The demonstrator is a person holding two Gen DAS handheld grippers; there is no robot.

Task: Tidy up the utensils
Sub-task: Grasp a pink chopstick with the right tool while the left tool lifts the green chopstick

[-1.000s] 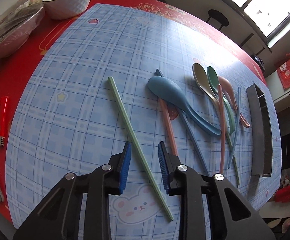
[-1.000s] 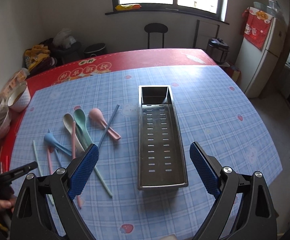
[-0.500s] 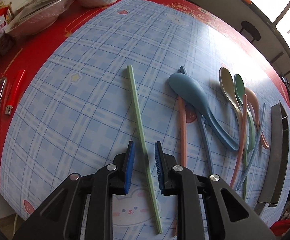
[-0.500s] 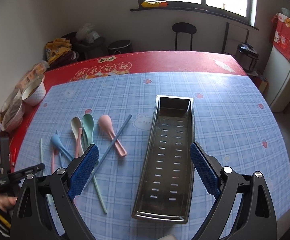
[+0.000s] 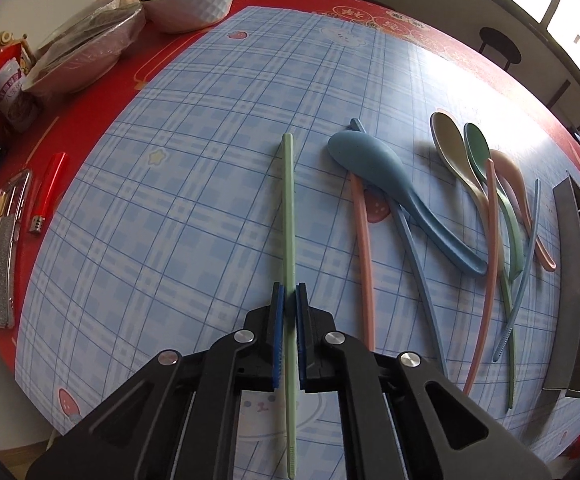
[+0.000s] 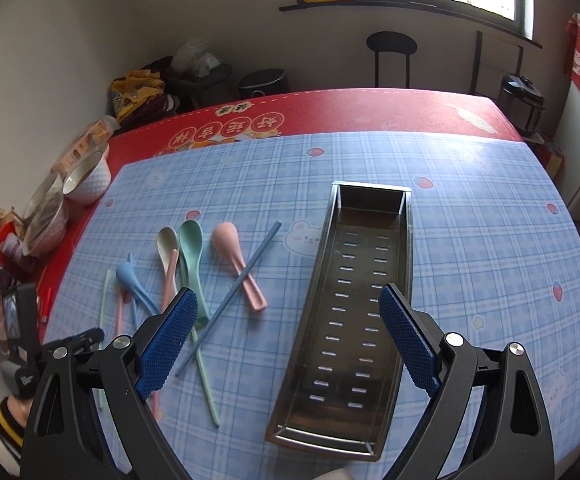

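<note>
Running straight out ahead between the pads, the green chopstick (image 5: 288,216) lies flat on the mat (image 5: 177,200) near its left edge, and the left gripper (image 5: 288,300) has just closed on it. The tray (image 6: 354,300) sits well right, beyond the crossed spoons (image 5: 470,184) (these lie in between); the right gripper (image 6: 290,336) hovers spread wide over the tray's near end, holding nothing.

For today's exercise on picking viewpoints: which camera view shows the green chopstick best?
The left wrist view: the green chopstick runs full length down the middle, pinched between the left hand-held gripper pads. The right wrist view shows it only as a thin pale sliver at the far left.
</note>
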